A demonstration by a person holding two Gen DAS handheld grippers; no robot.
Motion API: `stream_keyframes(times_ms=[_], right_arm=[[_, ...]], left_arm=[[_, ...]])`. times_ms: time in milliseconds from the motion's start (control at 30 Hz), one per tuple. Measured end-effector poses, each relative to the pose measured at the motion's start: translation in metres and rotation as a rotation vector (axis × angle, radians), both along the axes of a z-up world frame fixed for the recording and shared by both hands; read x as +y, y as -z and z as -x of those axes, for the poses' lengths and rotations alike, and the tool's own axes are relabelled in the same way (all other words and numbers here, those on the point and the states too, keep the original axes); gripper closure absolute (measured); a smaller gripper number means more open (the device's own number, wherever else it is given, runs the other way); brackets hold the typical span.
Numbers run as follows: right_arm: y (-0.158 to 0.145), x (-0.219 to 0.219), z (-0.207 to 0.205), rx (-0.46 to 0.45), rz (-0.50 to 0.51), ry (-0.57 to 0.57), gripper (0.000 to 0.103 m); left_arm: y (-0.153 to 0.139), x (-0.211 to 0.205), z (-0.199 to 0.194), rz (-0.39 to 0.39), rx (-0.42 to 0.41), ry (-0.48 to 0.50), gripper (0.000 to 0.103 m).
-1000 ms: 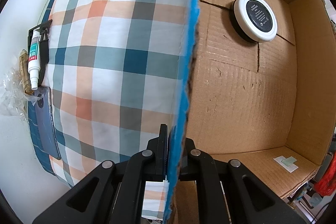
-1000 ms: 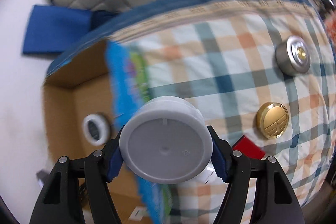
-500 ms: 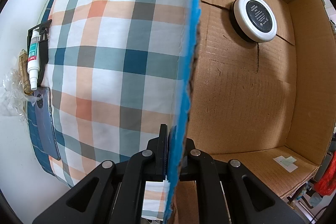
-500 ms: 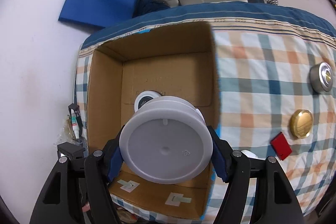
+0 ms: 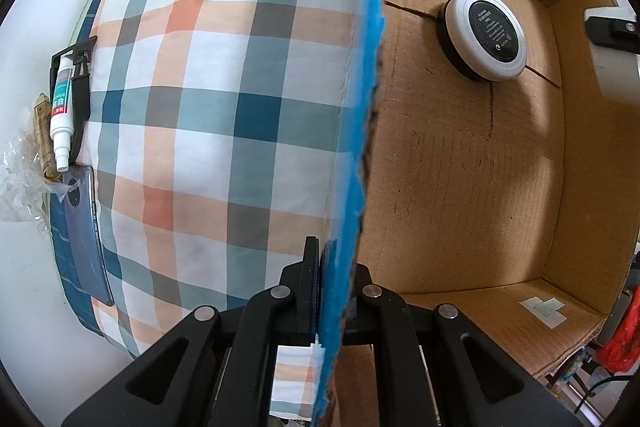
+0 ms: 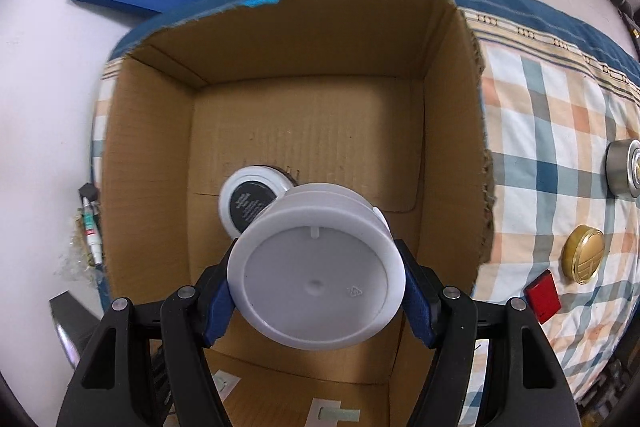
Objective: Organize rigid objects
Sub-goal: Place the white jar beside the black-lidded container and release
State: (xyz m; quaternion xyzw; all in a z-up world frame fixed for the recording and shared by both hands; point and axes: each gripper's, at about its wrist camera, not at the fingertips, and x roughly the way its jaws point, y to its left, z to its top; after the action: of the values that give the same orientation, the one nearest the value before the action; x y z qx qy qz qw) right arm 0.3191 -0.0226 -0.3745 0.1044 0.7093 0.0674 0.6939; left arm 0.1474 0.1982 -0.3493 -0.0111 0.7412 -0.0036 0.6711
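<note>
Bed (image 6: 560, 131) with checked cover is occupied by a box (image 6: 452, 131); its wall is clamped by left tongs (image 5: 334, 291), a jar (image 6: 316, 271) by right tongs (image 6: 316, 303) above open floor.

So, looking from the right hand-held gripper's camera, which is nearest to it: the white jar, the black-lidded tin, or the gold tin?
1. White jar, clamped in the right hand-held gripper.
2. Black-lidded tin, just beyond, on the box floor.
3. Gold tin, far right, on the checked cloth.

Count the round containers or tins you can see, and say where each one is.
4: white jar in the right gripper, black-topped tin in the box, silver tin and gold tin on the checked cloth. Others may be hidden.
</note>
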Motion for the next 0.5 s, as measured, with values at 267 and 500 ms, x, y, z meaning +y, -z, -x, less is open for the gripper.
stream_keyframes(times_ms=[267,500], right_arm=[[0.025,0.007,-0.013,0.041,0.069,-0.009,0.031],[0.036,0.013,-0.018,0.066,0.139,-0.016,0.030]], left_arm=[[0.002,-0.001,-0.001,0.000,0.002,0.004,0.099],[0.003,-0.003,0.000,-0.002,0.002,0.009,0.099]])
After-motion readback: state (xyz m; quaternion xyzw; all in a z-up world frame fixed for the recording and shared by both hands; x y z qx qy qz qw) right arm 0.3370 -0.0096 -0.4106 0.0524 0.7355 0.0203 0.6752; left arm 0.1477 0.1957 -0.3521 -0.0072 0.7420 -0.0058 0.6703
